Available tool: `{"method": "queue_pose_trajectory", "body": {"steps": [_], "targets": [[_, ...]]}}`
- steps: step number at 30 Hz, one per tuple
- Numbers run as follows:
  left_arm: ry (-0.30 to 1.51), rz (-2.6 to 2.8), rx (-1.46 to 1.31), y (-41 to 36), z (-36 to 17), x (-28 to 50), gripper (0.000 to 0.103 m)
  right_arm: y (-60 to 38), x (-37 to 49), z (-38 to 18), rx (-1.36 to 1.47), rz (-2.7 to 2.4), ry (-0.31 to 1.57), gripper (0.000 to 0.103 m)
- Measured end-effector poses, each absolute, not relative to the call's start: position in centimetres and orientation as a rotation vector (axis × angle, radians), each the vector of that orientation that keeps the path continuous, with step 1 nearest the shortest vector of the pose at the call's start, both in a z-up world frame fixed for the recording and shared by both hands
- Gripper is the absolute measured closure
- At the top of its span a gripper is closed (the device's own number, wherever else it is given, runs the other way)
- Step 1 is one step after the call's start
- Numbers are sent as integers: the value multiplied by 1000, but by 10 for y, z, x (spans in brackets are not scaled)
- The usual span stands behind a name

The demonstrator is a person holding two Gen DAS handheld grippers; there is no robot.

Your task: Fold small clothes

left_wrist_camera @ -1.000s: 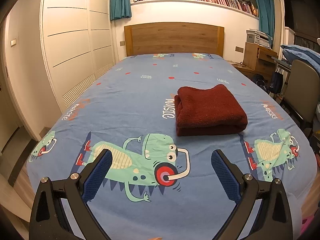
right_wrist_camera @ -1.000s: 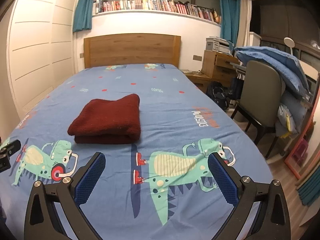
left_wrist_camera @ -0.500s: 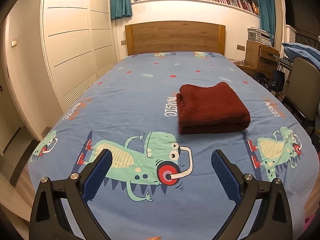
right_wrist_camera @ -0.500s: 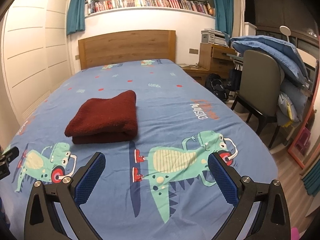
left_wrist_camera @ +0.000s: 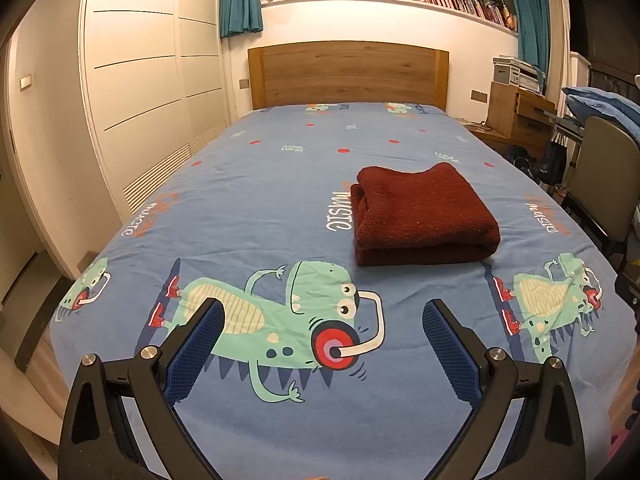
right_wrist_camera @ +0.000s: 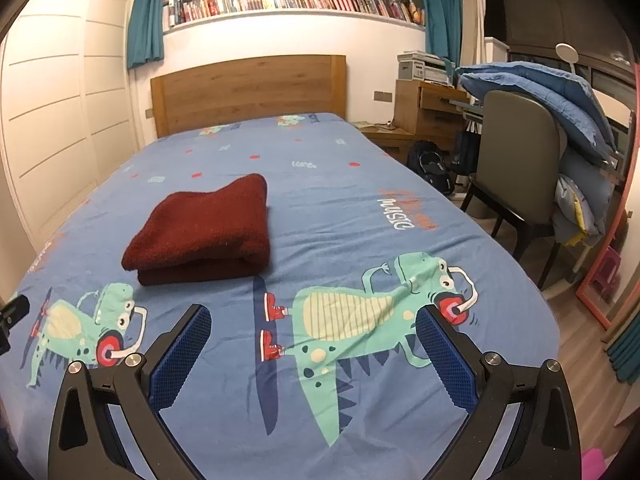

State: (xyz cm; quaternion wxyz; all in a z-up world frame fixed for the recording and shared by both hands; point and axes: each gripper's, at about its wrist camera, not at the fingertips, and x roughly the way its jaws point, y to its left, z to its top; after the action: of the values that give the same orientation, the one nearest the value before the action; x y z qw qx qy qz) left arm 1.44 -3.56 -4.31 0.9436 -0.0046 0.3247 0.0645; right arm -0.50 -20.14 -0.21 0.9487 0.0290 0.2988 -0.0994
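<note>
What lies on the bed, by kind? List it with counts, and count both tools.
Red folded cloth: 1
Tools, left tool and right tool, both open and empty: 2
Total: 3

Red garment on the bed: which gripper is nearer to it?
Neither is clearly nearer. The left gripper hangs open short of the red garment, which lies ahead to its right; the right gripper hangs open equally short, garment ahead to its left. Neither touches it.

dinosaur bedsheet (left_wrist_camera: 280, 208), headboard (left_wrist_camera: 348, 74), bookshelf (right_wrist_camera: 292, 0), chair (right_wrist_camera: 516, 152)
</note>
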Motion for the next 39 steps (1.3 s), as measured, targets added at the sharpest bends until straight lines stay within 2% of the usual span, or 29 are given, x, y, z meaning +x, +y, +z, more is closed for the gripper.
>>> {"method": "queue_pose_trajectory", "body": {"steps": [39], "targets": [[665, 117, -11, -32, -49, 19, 5, -202, 1, -10, 44, -202, 629, 1]]}}
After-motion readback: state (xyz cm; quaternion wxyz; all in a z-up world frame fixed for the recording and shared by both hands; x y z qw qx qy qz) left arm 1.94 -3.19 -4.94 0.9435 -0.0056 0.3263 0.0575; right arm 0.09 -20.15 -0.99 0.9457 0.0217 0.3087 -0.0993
